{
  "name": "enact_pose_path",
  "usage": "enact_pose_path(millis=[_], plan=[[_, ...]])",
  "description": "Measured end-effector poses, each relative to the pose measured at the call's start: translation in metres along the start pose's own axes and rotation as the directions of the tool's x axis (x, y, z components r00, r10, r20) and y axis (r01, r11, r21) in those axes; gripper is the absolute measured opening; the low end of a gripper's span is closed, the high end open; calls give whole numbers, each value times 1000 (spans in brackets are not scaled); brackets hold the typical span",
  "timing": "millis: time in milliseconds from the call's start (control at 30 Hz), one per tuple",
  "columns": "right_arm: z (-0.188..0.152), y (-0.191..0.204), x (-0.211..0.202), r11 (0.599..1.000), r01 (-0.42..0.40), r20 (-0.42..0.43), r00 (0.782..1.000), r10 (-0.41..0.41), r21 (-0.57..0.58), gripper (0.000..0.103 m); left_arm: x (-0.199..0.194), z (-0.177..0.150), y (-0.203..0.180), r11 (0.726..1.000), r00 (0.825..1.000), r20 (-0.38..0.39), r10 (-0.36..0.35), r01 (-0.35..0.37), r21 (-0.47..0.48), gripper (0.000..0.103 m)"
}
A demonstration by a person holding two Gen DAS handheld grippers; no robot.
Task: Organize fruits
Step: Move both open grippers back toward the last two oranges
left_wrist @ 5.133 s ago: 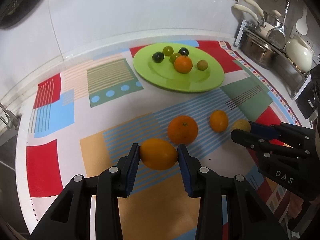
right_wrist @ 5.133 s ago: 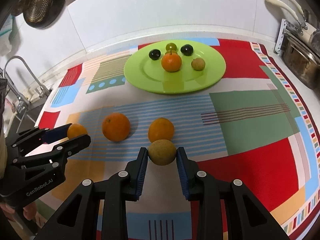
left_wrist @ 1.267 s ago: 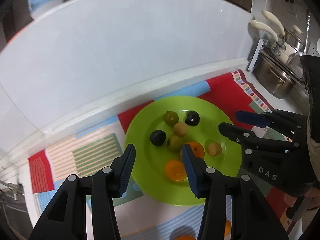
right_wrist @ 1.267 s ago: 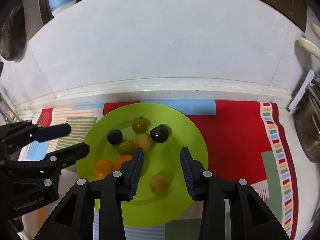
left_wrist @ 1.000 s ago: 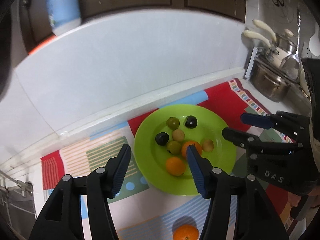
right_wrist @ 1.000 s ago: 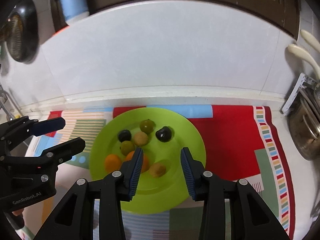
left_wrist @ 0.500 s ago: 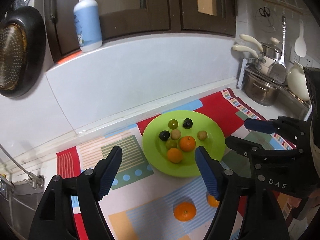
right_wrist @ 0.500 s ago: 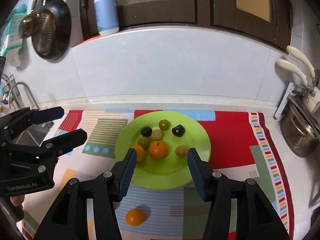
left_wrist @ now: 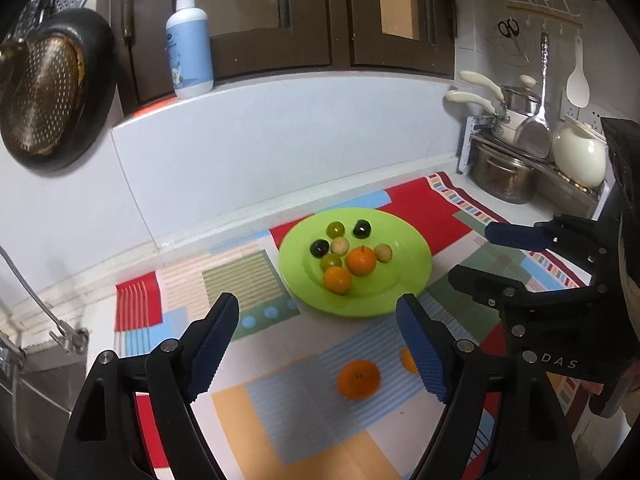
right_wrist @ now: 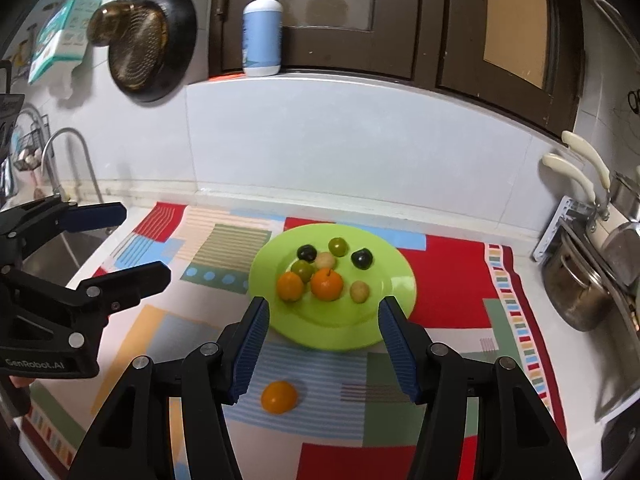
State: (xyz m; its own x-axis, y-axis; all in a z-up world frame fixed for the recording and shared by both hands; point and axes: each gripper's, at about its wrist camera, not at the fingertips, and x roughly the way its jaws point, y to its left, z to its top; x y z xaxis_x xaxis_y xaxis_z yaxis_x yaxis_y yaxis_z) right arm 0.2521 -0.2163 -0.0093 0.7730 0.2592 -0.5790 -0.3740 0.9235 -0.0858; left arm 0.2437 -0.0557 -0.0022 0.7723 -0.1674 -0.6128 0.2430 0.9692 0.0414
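On the far middle of the patterned mat (right_wrist: 444, 300) that covers the table, the green plate (right_wrist: 384, 320) holds eight fruits: two oranges (right_wrist: 327, 284) at its near side, with small green, tan and dark fruits behind and beside them. Nearer than the plate, a big orange (left_wrist: 358, 379) lies on the blue stripes with a smaller one (left_wrist: 409, 359) just right of it. The left gripper (left_wrist: 318, 346) and right gripper (right_wrist: 322, 350) hang above the mat, their jaws opening with nothing between them.
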Motion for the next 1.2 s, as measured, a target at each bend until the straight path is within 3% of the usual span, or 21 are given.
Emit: enact_pose_path(millis=[167,733,1200], plan=[[-15,8,2,1000,-20,-27,999,20,-20,58,2,-16,-2,1000,1000,-10,-21,21,-16,81],[-62,17,32,997,-68,-153,986,60,-46,58,54,-64,-16,998,981,-187,-54,58,17,81],[-79,15,72,988,-135,-246,963,113,-74,58,81,-73,-20,995,982,-180,-62,74,65,76]])
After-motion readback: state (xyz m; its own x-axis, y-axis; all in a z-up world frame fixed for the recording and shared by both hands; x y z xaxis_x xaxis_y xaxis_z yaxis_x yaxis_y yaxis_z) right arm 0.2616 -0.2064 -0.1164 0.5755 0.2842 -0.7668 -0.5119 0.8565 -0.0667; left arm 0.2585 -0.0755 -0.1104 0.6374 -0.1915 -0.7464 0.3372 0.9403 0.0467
